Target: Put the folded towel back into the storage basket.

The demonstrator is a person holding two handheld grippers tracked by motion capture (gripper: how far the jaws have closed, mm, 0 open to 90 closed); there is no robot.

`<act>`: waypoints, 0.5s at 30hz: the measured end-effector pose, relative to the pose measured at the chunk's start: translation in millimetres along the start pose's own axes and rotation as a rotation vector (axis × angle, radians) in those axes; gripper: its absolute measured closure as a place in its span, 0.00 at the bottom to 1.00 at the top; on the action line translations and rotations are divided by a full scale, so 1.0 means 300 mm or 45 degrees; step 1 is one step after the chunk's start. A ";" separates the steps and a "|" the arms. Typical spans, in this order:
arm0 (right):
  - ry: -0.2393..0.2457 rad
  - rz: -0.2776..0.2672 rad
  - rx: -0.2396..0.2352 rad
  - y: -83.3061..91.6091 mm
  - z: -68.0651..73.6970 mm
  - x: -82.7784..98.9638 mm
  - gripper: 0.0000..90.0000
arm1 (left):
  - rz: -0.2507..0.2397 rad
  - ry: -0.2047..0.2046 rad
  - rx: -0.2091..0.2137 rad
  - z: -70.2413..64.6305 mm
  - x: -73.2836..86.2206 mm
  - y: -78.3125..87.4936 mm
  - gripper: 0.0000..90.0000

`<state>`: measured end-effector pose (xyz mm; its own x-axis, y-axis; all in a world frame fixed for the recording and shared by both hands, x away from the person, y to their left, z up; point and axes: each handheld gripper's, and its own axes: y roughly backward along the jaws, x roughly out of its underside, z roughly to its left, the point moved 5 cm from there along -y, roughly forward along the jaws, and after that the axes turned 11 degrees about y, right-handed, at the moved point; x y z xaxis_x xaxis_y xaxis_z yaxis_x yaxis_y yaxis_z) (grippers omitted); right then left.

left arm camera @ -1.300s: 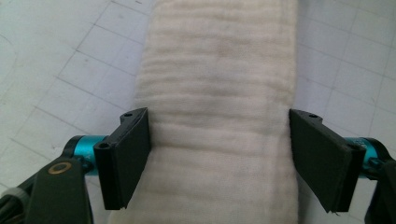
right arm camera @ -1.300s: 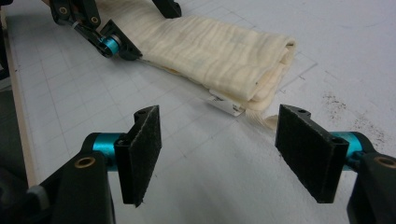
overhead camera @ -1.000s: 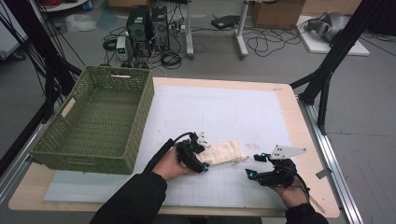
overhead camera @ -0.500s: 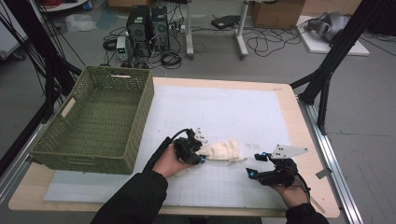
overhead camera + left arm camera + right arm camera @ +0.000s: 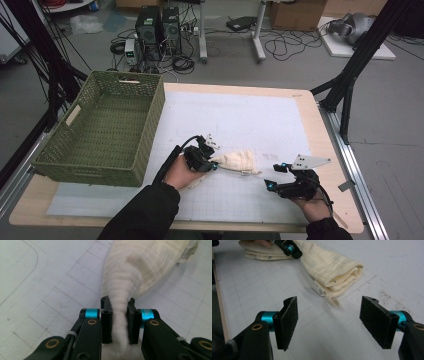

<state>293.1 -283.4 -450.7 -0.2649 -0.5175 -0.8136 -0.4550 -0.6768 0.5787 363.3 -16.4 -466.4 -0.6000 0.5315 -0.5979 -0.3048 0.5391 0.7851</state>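
A cream folded cloth (image 5: 240,160) lies on the white gridded mat, near the front. My left gripper (image 5: 210,162) is at the cloth's left end. Its jaws have just been closing, and in the left gripper view the left gripper (image 5: 117,302) pinches a bunched fold of the cloth (image 5: 140,267) between its pads. My right gripper (image 5: 272,176) rests low to the right of the cloth, apart from it. In the right gripper view the right gripper (image 5: 329,320) stands open with bare mat between its pads, and the cloth (image 5: 329,270) with its small label lies just beyond.
A green woven basket (image 5: 150,130) stands at the left of the table, beside the left hand. The white mat (image 5: 240,115) stretches to the back. Black frame legs (image 5: 350,80) rise at the table's right rear corner.
The left gripper's jaws have closed on the cloth's left end, bunching it. The right gripper has stayed in place.
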 end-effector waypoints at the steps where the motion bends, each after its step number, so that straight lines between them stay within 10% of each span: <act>1: -0.004 -0.001 0.001 0.001 0.000 0.001 0.34 | -0.002 0.006 0.006 0.001 0.000 0.001 0.87; 15: -0.022 -0.016 0.008 0.006 -0.005 0.005 0.31 | -0.113 0.179 0.065 0.023 -0.003 0.065 0.88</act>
<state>293.1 -286.3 -450.7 -0.2737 -0.5002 -0.8215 -0.4637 -0.6797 0.5683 363.1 -1.8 -451.6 -0.6711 0.3858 -0.6331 -0.3255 0.6139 0.7192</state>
